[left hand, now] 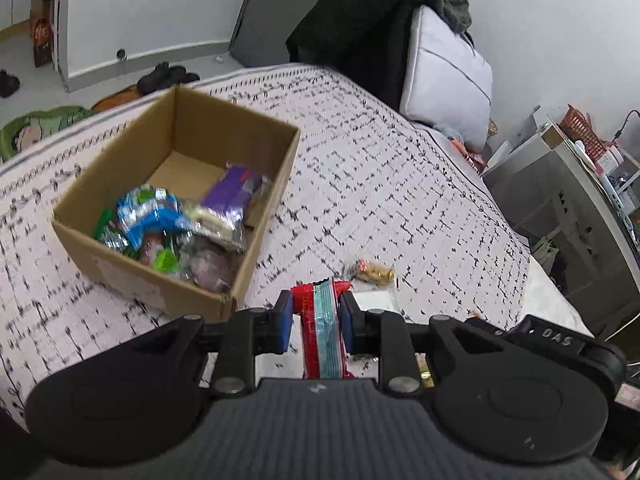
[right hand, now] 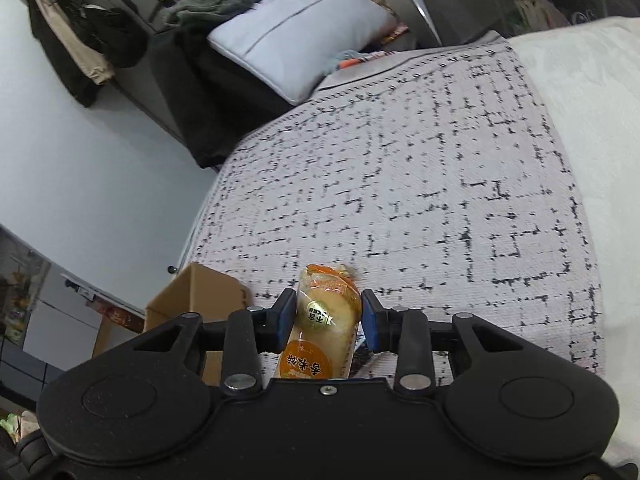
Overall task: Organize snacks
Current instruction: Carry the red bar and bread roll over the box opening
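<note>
Left gripper [left hand: 316, 322] is clamped on a red packet with a pale blue stripe [left hand: 323, 332], pads squeezing its flat sides so it stands on edge between the fingers, which looks like a sensible grip for a thin floppy wrapper. It hangs above the patterned bedspread [left hand: 400, 184], and the cardboard box [left hand: 264, 216] sits off at about 10 o'clock from it, open top up so stuff can just be dropped in. The box already has a heap of snacks inside: a purple pack [left hand: 234, 190], a blue bag [left hand: 148, 212], some green bits, all piled toward the near corner. A small gold-wrapped snack [left hand: 372, 271] lies loose on the bedspread at roughly 1 o'clock, just past the fingertips, with a white packet [left hand: 374, 300] beside it. Right gripper [right hand: 328, 316] is closed on a clear tube of round rice crackers with orange labels [right hand: 326, 320], held lengthwise along the fingers. In that view the box corner [right hand: 200, 292] peeks in at 9 o'clock. My guess: both loads are headed for the box, the loose ones after.
</note>
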Tool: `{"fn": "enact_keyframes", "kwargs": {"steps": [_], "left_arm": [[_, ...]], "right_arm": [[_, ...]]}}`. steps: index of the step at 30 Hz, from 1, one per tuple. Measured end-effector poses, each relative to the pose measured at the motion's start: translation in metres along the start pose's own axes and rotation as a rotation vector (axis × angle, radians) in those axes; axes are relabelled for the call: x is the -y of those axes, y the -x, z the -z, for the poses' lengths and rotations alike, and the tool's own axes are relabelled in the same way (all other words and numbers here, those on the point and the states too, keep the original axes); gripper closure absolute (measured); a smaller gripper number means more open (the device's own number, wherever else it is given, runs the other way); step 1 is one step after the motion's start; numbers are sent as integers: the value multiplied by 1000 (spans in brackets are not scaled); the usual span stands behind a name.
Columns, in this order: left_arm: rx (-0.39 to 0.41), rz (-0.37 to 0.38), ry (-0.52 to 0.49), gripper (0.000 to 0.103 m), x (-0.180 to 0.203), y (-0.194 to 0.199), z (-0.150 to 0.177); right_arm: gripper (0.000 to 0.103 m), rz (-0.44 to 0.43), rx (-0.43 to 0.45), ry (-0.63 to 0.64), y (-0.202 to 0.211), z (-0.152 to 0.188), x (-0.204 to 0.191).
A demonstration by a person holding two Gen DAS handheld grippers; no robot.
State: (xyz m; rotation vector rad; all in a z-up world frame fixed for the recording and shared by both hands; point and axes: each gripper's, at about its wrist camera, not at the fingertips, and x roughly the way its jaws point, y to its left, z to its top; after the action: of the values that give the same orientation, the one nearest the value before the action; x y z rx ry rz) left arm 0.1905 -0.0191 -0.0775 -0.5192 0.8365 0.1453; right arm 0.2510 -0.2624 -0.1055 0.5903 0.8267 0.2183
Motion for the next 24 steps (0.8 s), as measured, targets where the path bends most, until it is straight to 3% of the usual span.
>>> {"fn": "enact_keyframes", "kwargs": {"steps": [24], "left_arm": [[75,-5,36,79,-30,17,-43]], "right_arm": [[69,-170,101,128,0,12,-61]]}}
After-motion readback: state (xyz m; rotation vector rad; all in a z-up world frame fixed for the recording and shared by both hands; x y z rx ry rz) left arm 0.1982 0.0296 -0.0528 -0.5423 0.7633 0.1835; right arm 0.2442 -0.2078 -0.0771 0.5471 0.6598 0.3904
